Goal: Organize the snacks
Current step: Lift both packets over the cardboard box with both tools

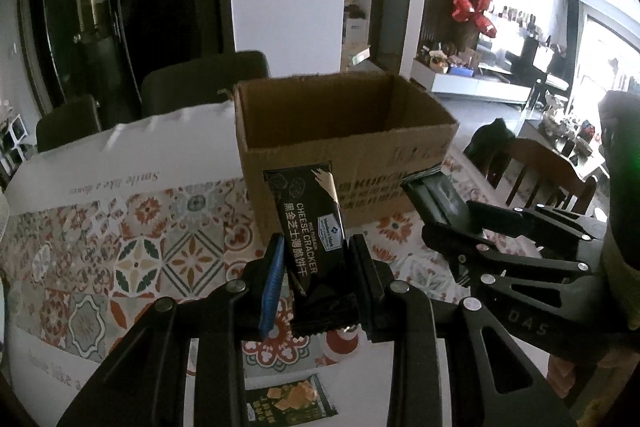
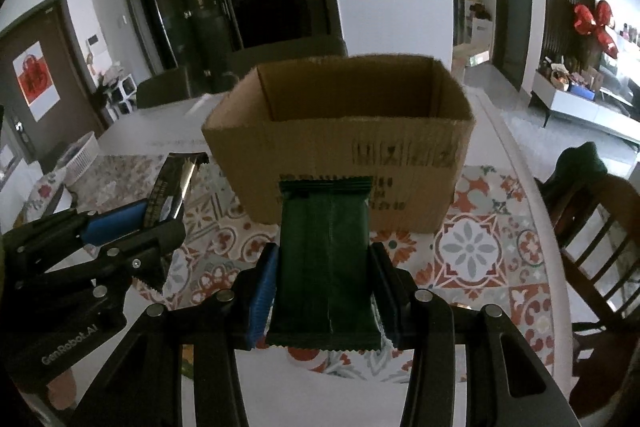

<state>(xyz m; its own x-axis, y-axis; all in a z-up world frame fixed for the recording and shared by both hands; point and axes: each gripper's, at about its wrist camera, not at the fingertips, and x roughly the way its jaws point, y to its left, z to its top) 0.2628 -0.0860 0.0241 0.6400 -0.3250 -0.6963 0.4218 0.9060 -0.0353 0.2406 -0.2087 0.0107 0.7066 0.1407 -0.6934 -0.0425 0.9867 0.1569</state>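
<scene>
An open box [image 2: 340, 163] stands on the tabletop [image 2: 472, 247], on a patterned cloth [image 1: 120, 247]. Before it, both claws hang side by side above the cloth. The left claw [image 1: 316, 267] grips a cracker pack [image 1: 308, 227] upright; the right claw [image 2: 324, 291] grips a wider pack [image 2: 324, 259], its top end toward the box. Another pack [image 1: 288, 401] lies on the tabletop below the left claw. Chairs [image 1: 204, 83] stand behind the tabletop, one more [image 2: 600, 235] to its right.

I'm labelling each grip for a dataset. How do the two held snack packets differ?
The black cracker packet shows printed lettering and leans left; the green packet shows a plain seamed back and stands straight. The black one looks narrower. Each is clamped in its hand-held gripper, left and right, before the open cardboard box.
</scene>
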